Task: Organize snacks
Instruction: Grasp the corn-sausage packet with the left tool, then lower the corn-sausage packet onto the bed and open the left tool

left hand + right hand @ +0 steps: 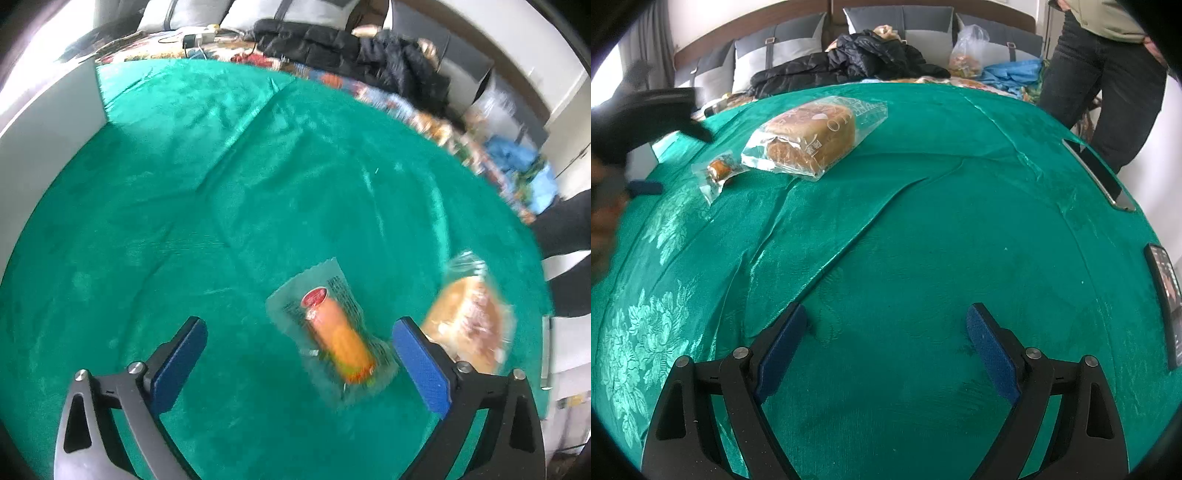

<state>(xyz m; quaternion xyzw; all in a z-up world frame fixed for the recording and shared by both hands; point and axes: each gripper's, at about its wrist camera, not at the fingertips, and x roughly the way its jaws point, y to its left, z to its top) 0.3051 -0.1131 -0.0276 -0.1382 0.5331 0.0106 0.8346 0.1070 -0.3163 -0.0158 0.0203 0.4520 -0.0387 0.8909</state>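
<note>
Snacks lie together on the green cloth (923, 221) that covers the table: a sausage pack (334, 332), its clear wrapper flat on the cloth, and a bagged bread loaf (467, 321) just beside it. In the left wrist view the sausage pack sits between the spread fingers of the left hand-held gripper (299, 328), nearer the finger at 3 o'clock, with the loaf beyond that finger toward 2 o'clock. Its jaws stand wide and released, gripping nothing; that spread suits a descent over the pack, which seems the likely target, though the blur makes contact impossible to judge. The right hand-held gripper (886, 325) also stands released over bare cloth, well apart from both snacks, which in its view lie far off at 10 to 11 o'clock: the loaf (809, 136) with the small pack (718, 171) touching its bag edge. Held low and idle there, it probably waits clear of the left one's work. A person in dark trousers (1100, 85) stands at 1 o'clock by the table's edge.
</note>
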